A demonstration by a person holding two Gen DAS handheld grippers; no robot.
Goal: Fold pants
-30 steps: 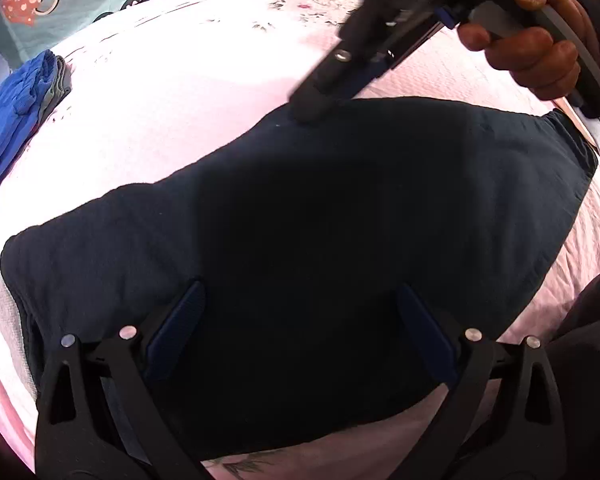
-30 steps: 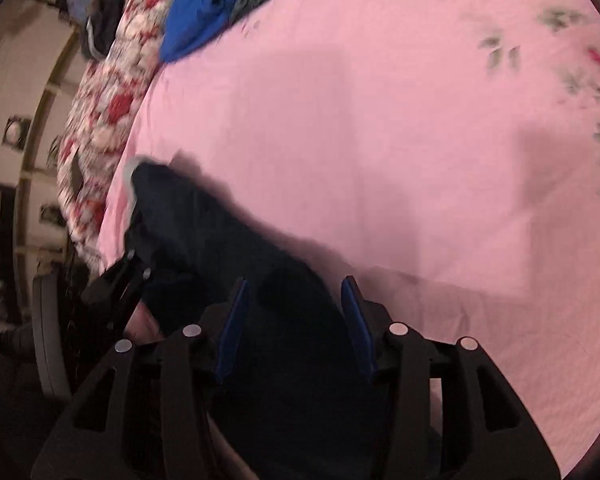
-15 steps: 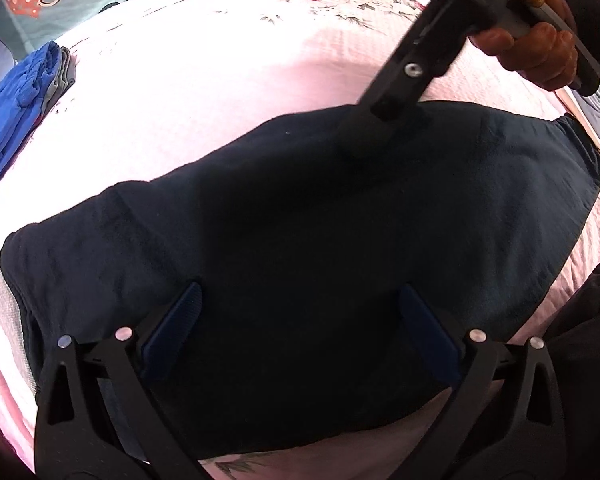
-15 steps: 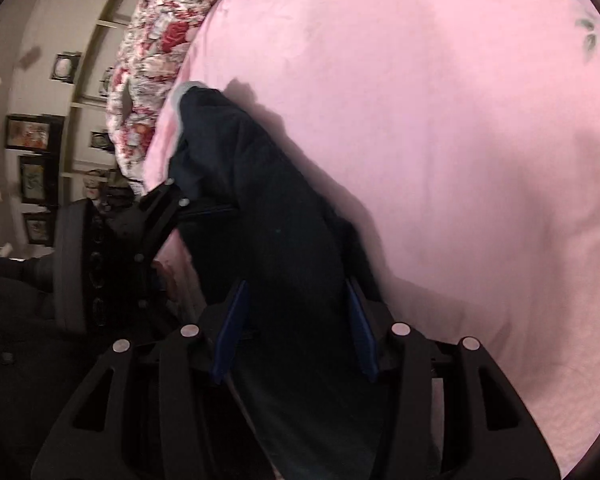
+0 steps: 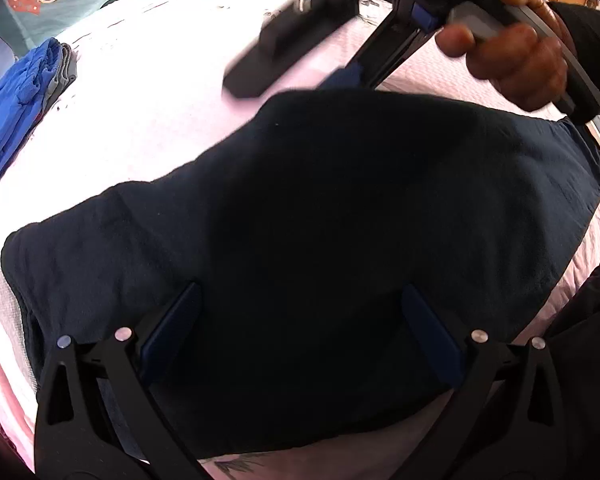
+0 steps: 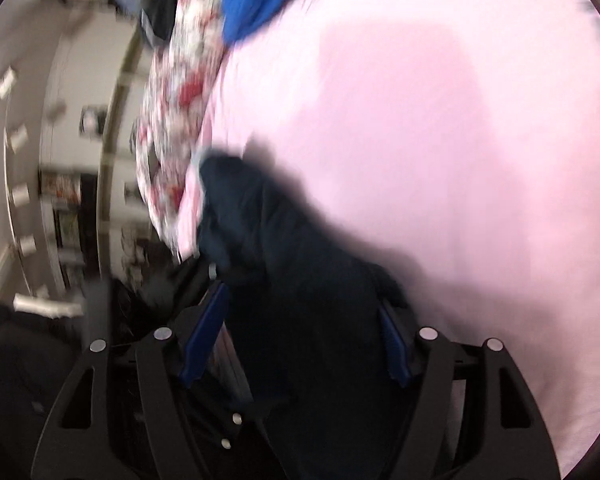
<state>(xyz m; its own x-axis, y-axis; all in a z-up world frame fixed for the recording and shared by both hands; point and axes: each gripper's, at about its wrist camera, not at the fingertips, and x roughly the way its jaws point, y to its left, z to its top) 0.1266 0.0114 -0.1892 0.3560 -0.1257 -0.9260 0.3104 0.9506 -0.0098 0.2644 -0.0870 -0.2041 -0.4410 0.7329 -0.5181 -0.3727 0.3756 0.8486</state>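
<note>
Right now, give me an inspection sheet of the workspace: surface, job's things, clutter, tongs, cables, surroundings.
Surface: pink sheet on a bed, floral print near the far edge.
Job's things: dark pants spread flat across the sheet; a grey edge shows at their left end.
Clutter: blue cloth bunched at the far left, something grey beside it.
Tongs: left tongs open, over the pants. Right tongs open, above the pants' far edge, blurred; no cloth pinched in either view.
Cables: nothing seen.
Surroundings: floral quilt over the bed's side, wall with framed pictures, teal cloth at the far end.
</note>
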